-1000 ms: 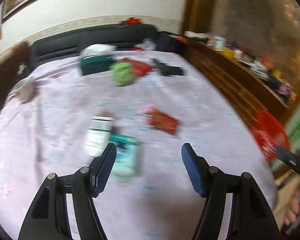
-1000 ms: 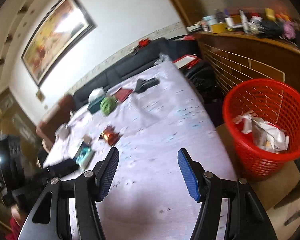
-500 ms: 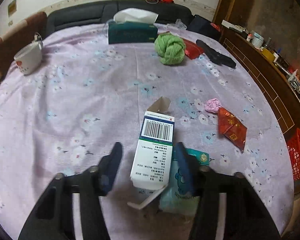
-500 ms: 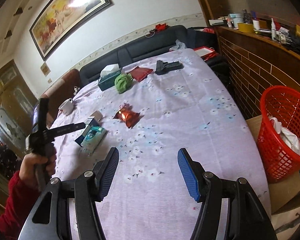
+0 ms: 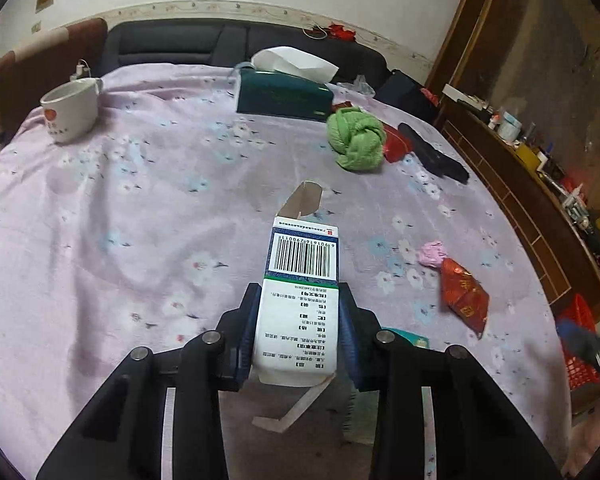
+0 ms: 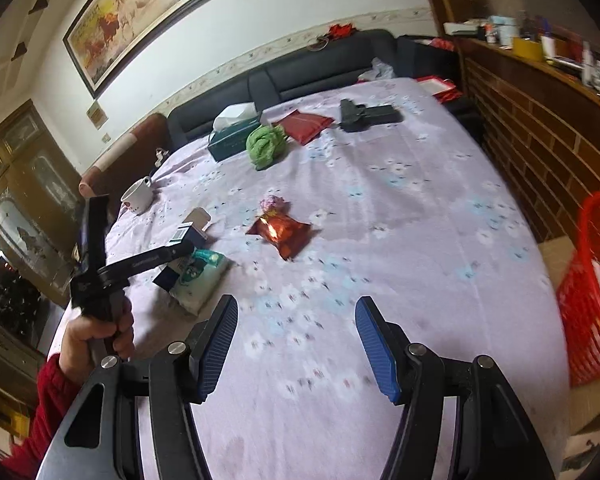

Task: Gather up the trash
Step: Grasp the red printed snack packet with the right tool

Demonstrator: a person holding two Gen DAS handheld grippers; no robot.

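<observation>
1. A second ago the left gripper (image 5: 298,332) stood wide open above the cloth, the white carton (image 5: 300,304) lying beyond its fingers; now the carton sits between them, and they have just been closing on it.
2. The right gripper (image 6: 296,344) faced the red basket (image 6: 592,308) a second ago — now it looks across the bench (image 6: 400,208), with the basket at the right edge of its view.
3. The left fingers (image 5: 248,328) press the carton's two long sides, gripping it; its barcode end points away and a torn flap hangs loose at the near end.
4. A teal tissue packet (image 6: 198,276) lies on the cloth just beside the held carton, partly under it.
5. The right fingers (image 6: 216,340) stand well apart, open, holding and touching nothing, above bare cloth.
6. A hand (image 6: 96,332) in a red sleeve holds the left gripper's handle.
7. The bench carries a lilac flowered cloth. On it lie a red foil wrapper (image 6: 282,234) with a pink crumpled scrap (image 6: 273,203) touching it, a green balled cloth (image 5: 354,144), a dark green tissue box (image 5: 282,96), a white mug (image 5: 70,110), a red pouch (image 6: 302,125) and a black object (image 6: 366,114).
8. Beyond the bench — a black sofa (image 6: 320,68) and a framed painting (image 6: 140,16) on the white wall; the basket holds white crumpled waste.
</observation>
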